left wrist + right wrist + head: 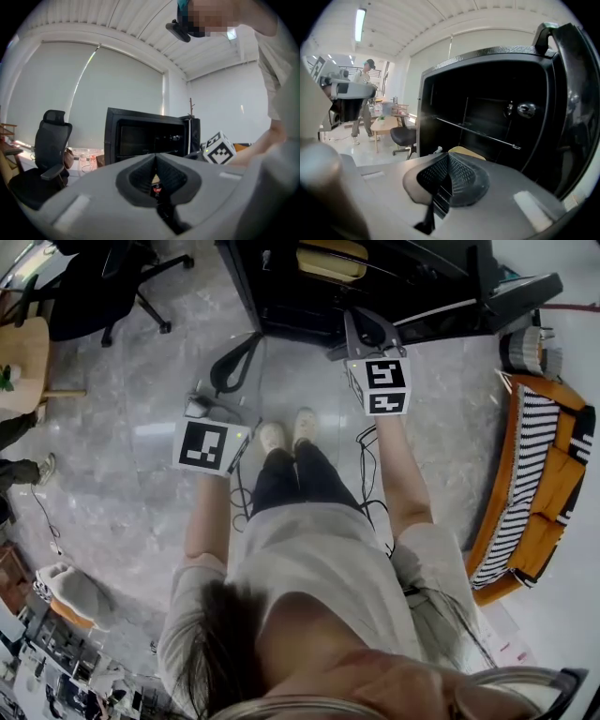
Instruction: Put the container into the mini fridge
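The black mini fridge (375, 287) stands open on the floor ahead of my feet. A tan container (333, 261) lies inside it on the bottom. In the right gripper view the container (468, 152) shows just past the jaw tips, under a wire shelf (478, 133), with the door (576, 93) swung out at right. My right gripper (449, 157) is shut with nothing in it, close before the fridge opening (366, 334). My left gripper (202, 413) hangs lower and to the left, shut and holding nothing (155, 158), facing the fridge (150, 136) from farther back.
An office chair (103, 287) and a wooden table (23, 352) stand at the far left. An orange and striped cushioned seat (539, 484) lies at the right. Cables (370, 456) trail on the floor near my shoes. A person (363, 93) stands far off.
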